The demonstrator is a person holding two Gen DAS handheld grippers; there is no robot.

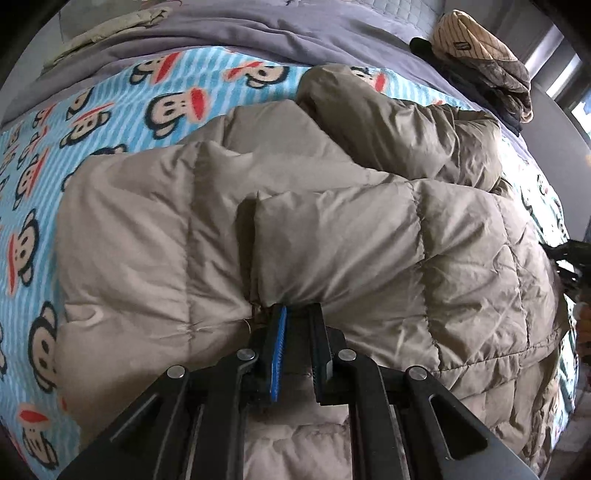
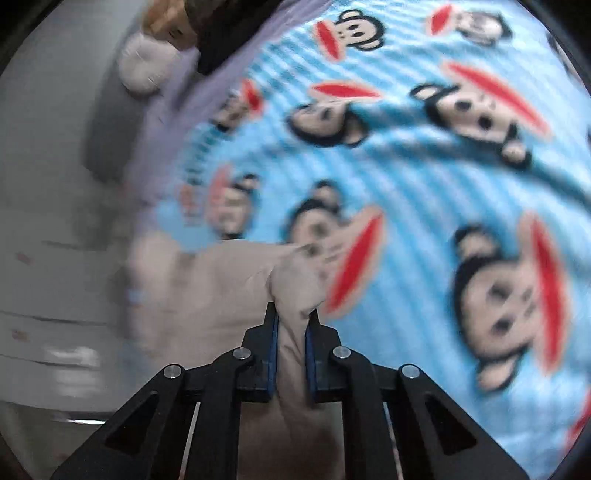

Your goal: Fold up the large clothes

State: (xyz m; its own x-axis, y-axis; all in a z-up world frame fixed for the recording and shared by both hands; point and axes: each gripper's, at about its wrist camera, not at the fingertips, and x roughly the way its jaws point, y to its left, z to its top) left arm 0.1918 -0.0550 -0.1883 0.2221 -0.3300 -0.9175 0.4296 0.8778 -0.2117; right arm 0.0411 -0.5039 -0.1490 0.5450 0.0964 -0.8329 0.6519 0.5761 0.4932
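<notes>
At frame bottom, left gripper [image 1: 295,308] pinched jacket [image 1: 314,240] | right gripper [image 2: 291,310] clamped a jacket fold | blanket [image 1: 122,96] lay beneath.

A bedroom: bed with monkey-print blanket [image 1: 122,107], grey duvet [image 1: 258,33].

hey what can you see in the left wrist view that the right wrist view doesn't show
Only the left wrist view shows the whole quilted jacket spread out, the clothes pile at the far right, the grey bedding and a folded beige garment. Only the right wrist view, which is blurred, shows the floor beside the bed. Both show the monkey blanket and a gripper clamped on beige jacket fabric: the left gripper and the right gripper.
</notes>
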